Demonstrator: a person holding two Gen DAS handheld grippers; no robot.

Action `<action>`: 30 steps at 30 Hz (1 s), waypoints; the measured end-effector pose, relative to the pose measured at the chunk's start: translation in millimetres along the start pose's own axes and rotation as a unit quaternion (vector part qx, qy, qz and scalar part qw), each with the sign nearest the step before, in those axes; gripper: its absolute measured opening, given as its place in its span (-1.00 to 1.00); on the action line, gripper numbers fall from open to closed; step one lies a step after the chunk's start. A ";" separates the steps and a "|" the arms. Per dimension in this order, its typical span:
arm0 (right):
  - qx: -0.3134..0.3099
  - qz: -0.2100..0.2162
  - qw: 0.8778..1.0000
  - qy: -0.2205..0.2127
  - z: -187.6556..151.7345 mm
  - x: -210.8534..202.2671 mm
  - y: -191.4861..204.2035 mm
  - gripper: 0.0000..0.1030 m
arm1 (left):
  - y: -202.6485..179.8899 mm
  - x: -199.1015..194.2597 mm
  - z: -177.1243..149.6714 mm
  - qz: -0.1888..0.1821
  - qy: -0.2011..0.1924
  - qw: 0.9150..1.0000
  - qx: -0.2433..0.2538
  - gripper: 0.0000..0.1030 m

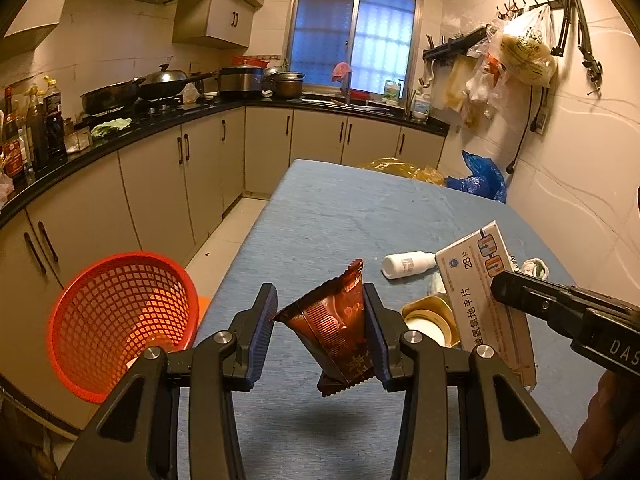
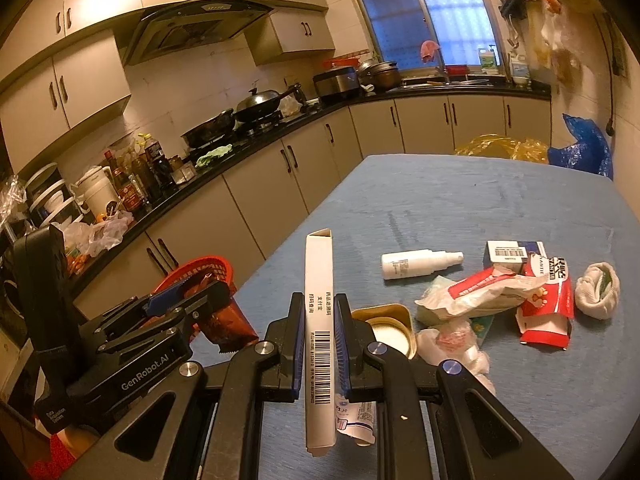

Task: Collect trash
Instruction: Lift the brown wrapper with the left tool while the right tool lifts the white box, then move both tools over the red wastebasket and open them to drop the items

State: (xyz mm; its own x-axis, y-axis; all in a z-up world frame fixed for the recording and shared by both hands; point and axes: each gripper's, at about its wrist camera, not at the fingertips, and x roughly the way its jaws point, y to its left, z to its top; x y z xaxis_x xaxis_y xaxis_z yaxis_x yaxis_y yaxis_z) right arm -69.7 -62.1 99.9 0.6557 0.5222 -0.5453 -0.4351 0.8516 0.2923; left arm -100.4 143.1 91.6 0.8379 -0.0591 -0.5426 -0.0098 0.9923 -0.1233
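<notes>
Trash held in both grippers above the table's left edge.
Brown wrapper (image 1: 340, 332) is clamped in left gripper (image 1: 325, 336), medicine box (image 2: 319, 336) in right gripper (image 2: 319, 354), probably for dropping into red basket (image 1: 120, 320).

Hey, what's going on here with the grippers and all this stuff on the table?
A person is clearing trash off the blue table with two handheld grippers. The left gripper holds a brown wrapper near the red basket that sits off the table's left edge. The right gripper is shut on a flat white box. A white bottle, a tin and more wrappers lie on the table.
</notes>
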 end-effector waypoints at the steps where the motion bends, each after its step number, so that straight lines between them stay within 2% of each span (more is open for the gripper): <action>1: -0.001 0.001 1.000 0.000 -0.8 0.3 0.7 -0.71 | -0.7 -0.5 -0.5 0.001 0.000 1.000 -0.001 -0.20; 19: -0.026 0.030 0.999 0.014 10.9 21.0 27.2 -0.71 | 35.1 -13.7 6.3 0.024 -0.018 0.999 -0.027 -0.20; 30: -0.042 0.048 0.998 0.028 22.7 45.0 55.4 -0.71 | 71.9 -24.5 10.3 0.058 -0.029 0.997 -0.050 -0.20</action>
State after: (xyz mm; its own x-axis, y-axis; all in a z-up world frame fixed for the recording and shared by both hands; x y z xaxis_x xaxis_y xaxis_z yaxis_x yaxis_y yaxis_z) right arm -50.3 9.7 109.4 0.5739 0.5951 -0.5625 -0.5457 0.7901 0.2792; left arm -116.0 217.0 104.5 0.8585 0.0638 -0.5088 -0.1592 0.9763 -0.1463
